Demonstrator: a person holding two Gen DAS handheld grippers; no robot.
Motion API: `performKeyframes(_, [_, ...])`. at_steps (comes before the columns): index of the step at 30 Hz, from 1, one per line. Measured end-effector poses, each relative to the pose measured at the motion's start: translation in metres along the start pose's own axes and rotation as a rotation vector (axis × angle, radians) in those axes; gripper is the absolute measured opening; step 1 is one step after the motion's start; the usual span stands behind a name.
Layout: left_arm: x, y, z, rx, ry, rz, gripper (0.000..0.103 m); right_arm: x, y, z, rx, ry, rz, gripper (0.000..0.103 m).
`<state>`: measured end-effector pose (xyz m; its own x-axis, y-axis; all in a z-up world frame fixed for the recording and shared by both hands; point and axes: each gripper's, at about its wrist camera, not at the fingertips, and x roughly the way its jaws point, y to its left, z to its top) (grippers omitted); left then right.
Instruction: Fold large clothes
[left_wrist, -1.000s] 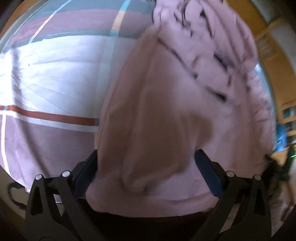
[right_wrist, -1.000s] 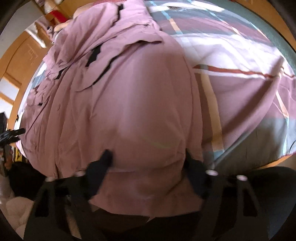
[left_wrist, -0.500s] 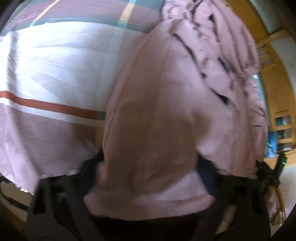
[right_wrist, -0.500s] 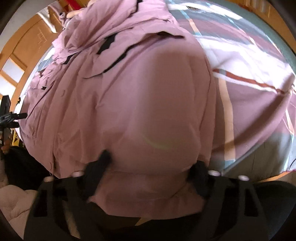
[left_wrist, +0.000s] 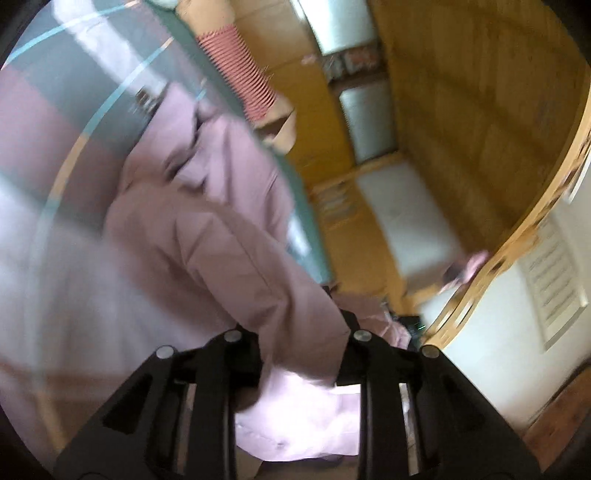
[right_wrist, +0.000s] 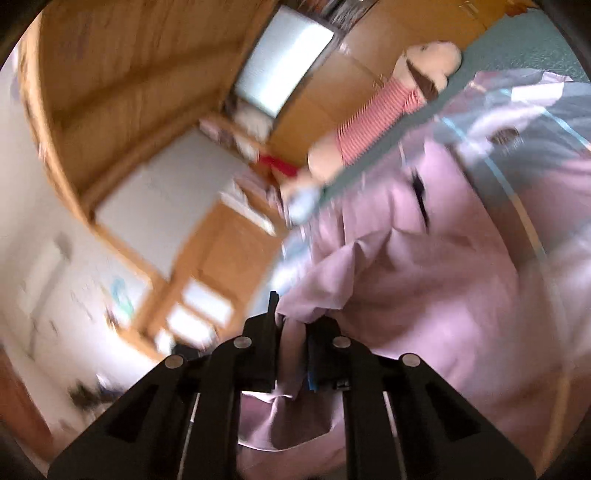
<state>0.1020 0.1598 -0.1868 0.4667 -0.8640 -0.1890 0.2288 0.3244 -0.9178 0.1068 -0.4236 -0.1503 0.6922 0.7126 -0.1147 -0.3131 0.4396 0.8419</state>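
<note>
A large pink garment (left_wrist: 221, 236) lies on a bed with a striped cover (left_wrist: 55, 155). In the left wrist view my left gripper (left_wrist: 301, 343) is shut on a bunched edge of the garment, and the cloth runs up and away from the jaws. In the right wrist view my right gripper (right_wrist: 293, 332) is shut on another gathered edge of the garment (right_wrist: 424, 280), with cloth squeezed between the narrow jaws. Both views are blurred by motion.
A red-striped plush toy (right_wrist: 373, 125) lies at the bed's far edge, and it also shows in the left wrist view (left_wrist: 240, 85). Wooden cabinets (left_wrist: 461, 110) and a white wall (right_wrist: 44, 280) stand beyond the bed.
Both grippers have closed on the garment's edge and lifted, tilting the views up toward the room. The cloth that draped over the open jaws is now pinched and pulled taut.
</note>
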Motion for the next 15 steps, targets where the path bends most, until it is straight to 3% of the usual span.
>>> performKeyframes(2, [0.021,0.005,0.039,-0.037,-0.045,-0.052,0.023,0.019,-0.018,0.04,0.055,-0.069,-0.004,0.012])
performKeyframes(6, [0.067,0.041,0.114,-0.171,-0.132,-0.062,0.027,0.065,-0.065,0.094,0.184,-0.15,-0.108,0.012])
performKeyframes(9, [0.08,0.083,0.138,-0.323,-0.162,-0.105,0.036,0.113,-0.102,0.116,0.236,-0.162,-0.225,0.012])
performKeyframes(12, [0.082,0.104,0.142,-0.448,-0.203,-0.141,0.046,0.152,-0.158,0.116,0.374,-0.134,-0.337,0.012])
performKeyframes(14, [0.076,0.093,0.143,-0.404,-0.221,-0.083,0.054,0.166,-0.194,0.109,0.486,-0.143,-0.37,0.012])
performKeyframes(15, [0.069,0.076,0.142,-0.33,-0.241,-0.002,0.06,0.168,-0.203,0.107,0.509,-0.148,-0.375,0.012])
